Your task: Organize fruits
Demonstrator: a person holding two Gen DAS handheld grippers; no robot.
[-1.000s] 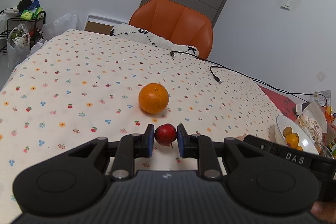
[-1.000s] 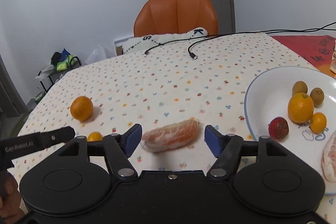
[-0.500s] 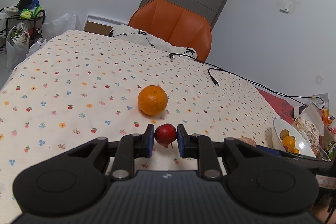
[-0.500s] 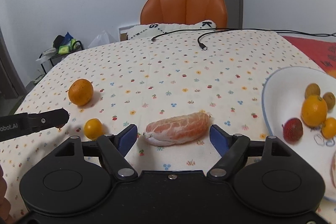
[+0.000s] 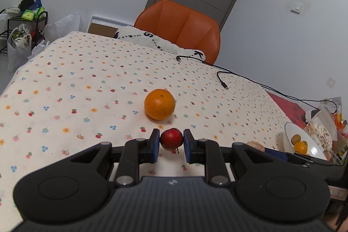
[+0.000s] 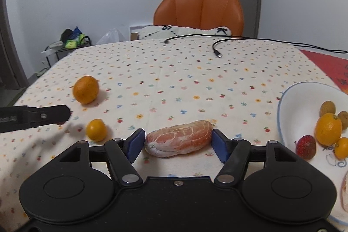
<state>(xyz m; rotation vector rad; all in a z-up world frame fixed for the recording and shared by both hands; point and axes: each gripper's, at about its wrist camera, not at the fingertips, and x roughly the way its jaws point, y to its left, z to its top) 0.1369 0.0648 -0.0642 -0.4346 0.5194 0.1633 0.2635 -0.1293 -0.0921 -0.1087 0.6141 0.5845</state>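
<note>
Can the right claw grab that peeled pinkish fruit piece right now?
Probably yes. The right claw is open, with the peeled pomelo segment lying on the tablecloth between its blue pads. Nothing blocks it; the small orange sits off to the side.

We see a small red fruit (image 5: 171, 139) pinched off the cloth just before the large orange (image 5: 159, 104); peeled pomelo segment (image 6: 178, 138) lying flat right of it; small mandarin (image 6: 96, 130) between them; white bowl (image 6: 291, 105) far right holding several fruits.

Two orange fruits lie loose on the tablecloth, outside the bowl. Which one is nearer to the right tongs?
The small orange fruit, just left of the right tongs. The big orange lies farther back on the tablecloth.
</note>
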